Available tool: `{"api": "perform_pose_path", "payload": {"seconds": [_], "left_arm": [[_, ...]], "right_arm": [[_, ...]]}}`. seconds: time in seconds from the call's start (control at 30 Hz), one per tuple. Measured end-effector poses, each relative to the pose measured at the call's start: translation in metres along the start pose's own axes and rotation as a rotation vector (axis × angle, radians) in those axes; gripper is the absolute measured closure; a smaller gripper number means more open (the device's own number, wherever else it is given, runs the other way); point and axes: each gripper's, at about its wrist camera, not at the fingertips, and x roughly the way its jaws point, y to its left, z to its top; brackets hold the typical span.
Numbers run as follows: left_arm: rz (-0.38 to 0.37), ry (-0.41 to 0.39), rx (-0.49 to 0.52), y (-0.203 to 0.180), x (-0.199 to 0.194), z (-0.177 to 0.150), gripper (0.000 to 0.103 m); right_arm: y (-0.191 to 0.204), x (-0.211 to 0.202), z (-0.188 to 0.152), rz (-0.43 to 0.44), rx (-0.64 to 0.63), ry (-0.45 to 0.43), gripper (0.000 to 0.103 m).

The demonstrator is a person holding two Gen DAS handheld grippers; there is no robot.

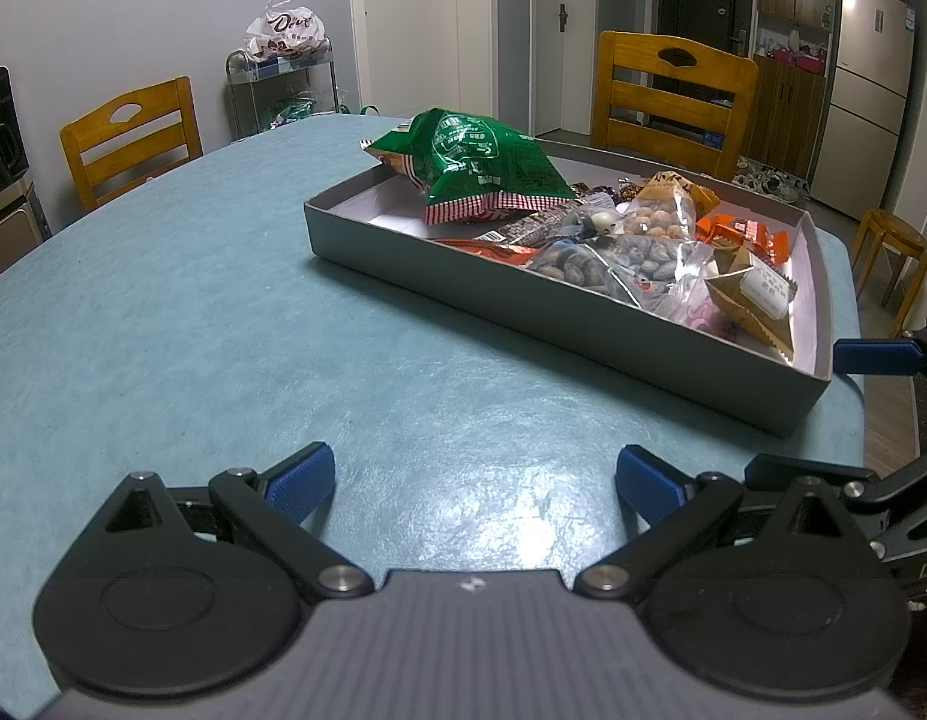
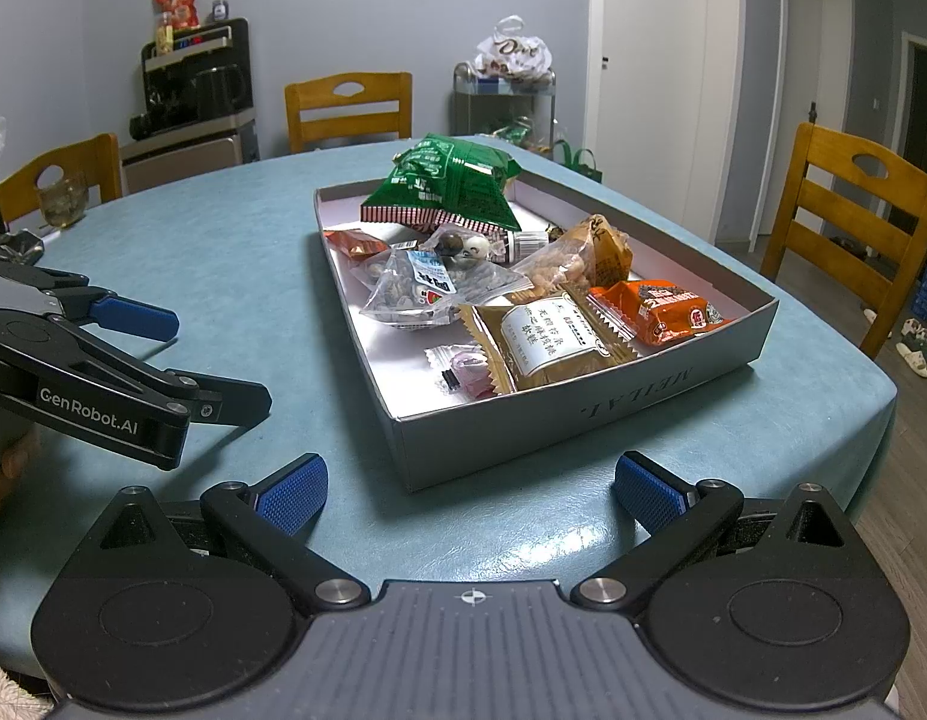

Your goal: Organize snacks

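Observation:
A shallow grey cardboard box (image 2: 583,414) (image 1: 523,306) sits on the teal table and holds several snacks: a big green bag (image 2: 445,186) (image 1: 481,162) at the far end, clear bags of nuts (image 2: 427,294) (image 1: 613,264), a gold pastry pack (image 2: 547,336) (image 1: 757,294), an orange pack (image 2: 661,309) (image 1: 739,234) and a small pink candy (image 2: 463,369). My left gripper (image 1: 475,480) is open and empty over bare table, left of the box. My right gripper (image 2: 472,489) is open and empty just before the box's near corner.
Wooden chairs (image 2: 349,111) (image 2: 853,228) (image 1: 673,96) stand around the table. A glass (image 2: 61,201) sits at the table's far left edge. A metal cart with a white bag (image 2: 505,90) and a fridge (image 1: 865,90) stand beyond. The table edge drops to the floor at right.

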Motion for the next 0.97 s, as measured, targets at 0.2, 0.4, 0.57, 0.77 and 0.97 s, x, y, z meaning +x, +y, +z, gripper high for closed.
{"api": "perform_pose_path", "payload": {"seconds": [0.2, 0.4, 0.57, 0.77, 0.97], "left_arm": [[0.0, 0.0, 0.0, 0.0005, 0.0003, 0.0002, 0.001], [0.0, 0.0, 0.0, 0.0004, 0.0004, 0.0002, 0.001], [0.0, 0.0, 0.0, 0.0002, 0.0003, 0.0, 0.001], [0.0, -0.002, 0.002, -0.0002, 0.0002, -0.0002, 0.001], [-0.034, -0.001, 0.014, -0.0014, 0.0013, 0.0005, 0.001]], "right_arm": [[0.0, 0.0, -0.0001, 0.0, 0.0, 0.0, 0.0], [0.0, 0.0001, 0.0, 0.0, 0.0, 0.0, 0.0], [0.0001, 0.0001, -0.0001, 0.0, 0.0, 0.0, 0.0], [0.0002, 0.0001, -0.0002, 0.0, 0.0, 0.0, 0.0], [0.0003, 0.0001, -0.0002, 0.0, -0.001, 0.0, 0.0]]}}
